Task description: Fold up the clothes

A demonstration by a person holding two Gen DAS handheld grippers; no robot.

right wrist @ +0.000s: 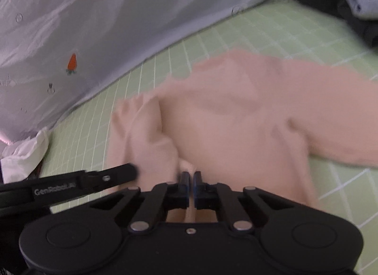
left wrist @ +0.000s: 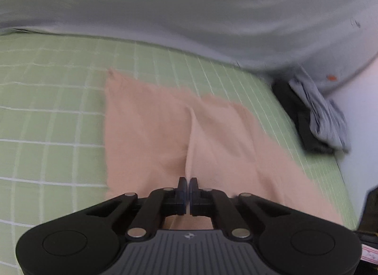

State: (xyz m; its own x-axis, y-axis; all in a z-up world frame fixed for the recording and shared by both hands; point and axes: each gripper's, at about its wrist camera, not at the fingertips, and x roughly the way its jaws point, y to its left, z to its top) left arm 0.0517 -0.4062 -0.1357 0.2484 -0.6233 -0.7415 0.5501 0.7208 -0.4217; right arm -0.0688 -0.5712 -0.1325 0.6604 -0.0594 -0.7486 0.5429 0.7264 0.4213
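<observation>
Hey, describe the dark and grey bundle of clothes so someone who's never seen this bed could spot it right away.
Start at the green checked sheet and follow it to the side beyond the peach garment. The crumpled bundle lies at that edge, under the pale carrot-print quilt. It alone is dark and grey, heaped rather than spread flat.

- I see a bed under a green sheet checked with white lines.
- Beyond it lies a pale grey quilt printed with small carrots.
- A white wall stands at the right.
- Light is soft, even.
</observation>
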